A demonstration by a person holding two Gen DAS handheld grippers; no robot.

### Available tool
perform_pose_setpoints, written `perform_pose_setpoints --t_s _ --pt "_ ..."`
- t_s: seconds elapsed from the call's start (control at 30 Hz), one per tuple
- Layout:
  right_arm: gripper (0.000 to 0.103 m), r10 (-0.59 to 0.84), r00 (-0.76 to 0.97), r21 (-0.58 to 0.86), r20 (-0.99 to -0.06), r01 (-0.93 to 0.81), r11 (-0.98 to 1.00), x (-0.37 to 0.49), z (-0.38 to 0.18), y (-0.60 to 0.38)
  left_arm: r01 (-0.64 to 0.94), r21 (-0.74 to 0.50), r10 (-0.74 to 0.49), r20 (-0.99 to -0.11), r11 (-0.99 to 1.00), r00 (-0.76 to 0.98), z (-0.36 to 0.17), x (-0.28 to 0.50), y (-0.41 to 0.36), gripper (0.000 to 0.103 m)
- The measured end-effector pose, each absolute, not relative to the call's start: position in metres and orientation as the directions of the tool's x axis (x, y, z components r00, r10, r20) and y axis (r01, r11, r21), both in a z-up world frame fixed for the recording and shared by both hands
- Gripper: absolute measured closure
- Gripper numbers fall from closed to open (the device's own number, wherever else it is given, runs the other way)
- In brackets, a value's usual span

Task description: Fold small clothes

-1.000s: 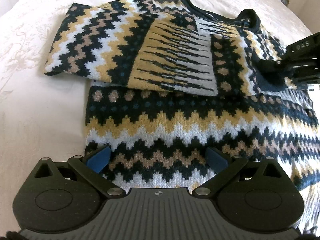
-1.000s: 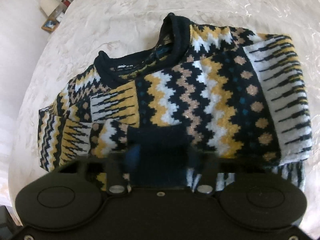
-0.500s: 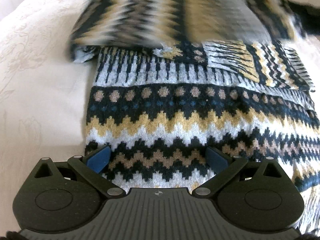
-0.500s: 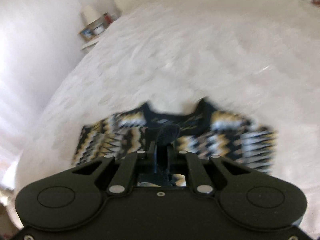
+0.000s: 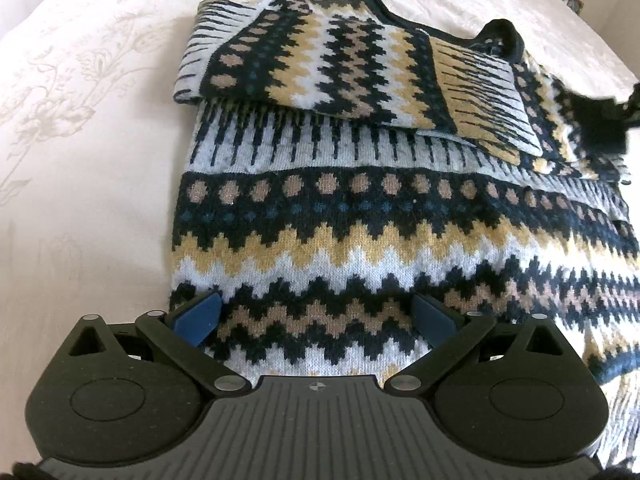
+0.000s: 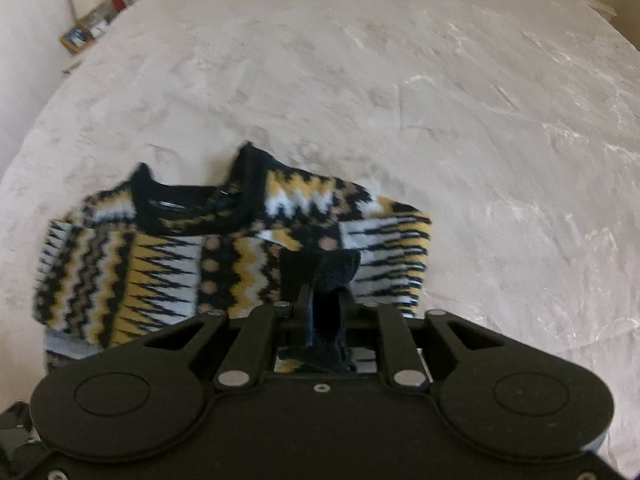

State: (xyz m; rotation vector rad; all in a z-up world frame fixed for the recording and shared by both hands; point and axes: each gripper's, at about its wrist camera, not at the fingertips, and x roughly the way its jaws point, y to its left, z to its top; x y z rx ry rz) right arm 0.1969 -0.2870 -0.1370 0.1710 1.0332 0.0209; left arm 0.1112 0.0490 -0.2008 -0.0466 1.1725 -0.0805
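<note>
Your bed point(image 5: 80, 160) carries everything here. You see it covered by a cream bedspread point(image 6: 440, 100) with a pale floral pattern woven into it, lightly creased, running out to the bed's far edge in both wrist views. Directly on it lies one knitted sweater point(image 5: 360, 220), patterned in navy, white, mustard and tan zigzags, dots and stripes. Its body lies flat toward the near edge of the bed. Its upper part, with the dark collar point(image 6: 192, 200) toward the far edge, has a sleeve folded across it. To the left of the sweater, in your left wrist view, the bedspread is bare out to the bed's edge.
</note>
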Motion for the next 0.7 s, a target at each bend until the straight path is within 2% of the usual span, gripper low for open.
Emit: perform_pose_setpoints --t_s 0.07,0.13,0.2,0.27,0.33,0.4,0.47,0.63,0.7 --pt "0.068 0.057 0.496 0.117 -0.866 0.091 0.989 0.199 -0.145 -0.290 0.037 -0.086 -0.093 -0.920 0.996 0.380 -0.200 0.112 0.050 0.001" --pt "0.048 0.045 0.502 0.115 -0.863 0.110 0.987 0.194 -0.146 -0.295 0.035 -0.101 -0.107 -0.920 0.994 0.376 -0.198 0.112 0.052 0.001" --pt "0.041 0.053 0.514 0.126 -0.856 0.109 0.986 0.187 -0.143 -0.296 0.033 -0.120 -0.124 -0.918 0.992 0.376 -0.196 0.110 0.056 0.002" --pt "0.036 0.063 0.521 0.131 -0.851 0.094 0.987 0.178 -0.140 -0.295 0.031 -0.133 -0.135 -0.918 0.991 0.373 -0.193 0.108 0.060 0.003" --pt "0.028 0.077 0.525 0.142 -0.848 0.084 0.986 0.169 -0.138 -0.294 0.025 -0.139 -0.138 -0.916 0.990 0.377 -0.188 0.105 0.064 0.003" --pt "0.026 0.102 0.532 0.167 -0.841 0.075 0.983 0.156 -0.135 -0.293 0.016 -0.136 -0.132 -0.915 0.991 0.382 -0.182 0.099 0.066 0.003" --pt "0.022 0.116 0.530 0.179 -0.840 0.069 0.981 0.145 -0.135 -0.289 0.003 -0.128 -0.119 -0.916 0.992 0.384 -0.177 0.091 0.070 0.003" --pt "0.003 0.170 0.502 0.228 -0.848 0.057 0.972 0.111 -0.140 -0.282 -0.027 -0.097 -0.079 -0.924 0.995 0.374 -0.169 0.073 0.079 0.003" --pt "0.000 0.186 0.486 0.241 -0.854 0.053 0.969 0.098 -0.144 -0.278 -0.040 -0.086 -0.066 -0.930 0.996 0.362 -0.167 0.066 0.082 0.003"
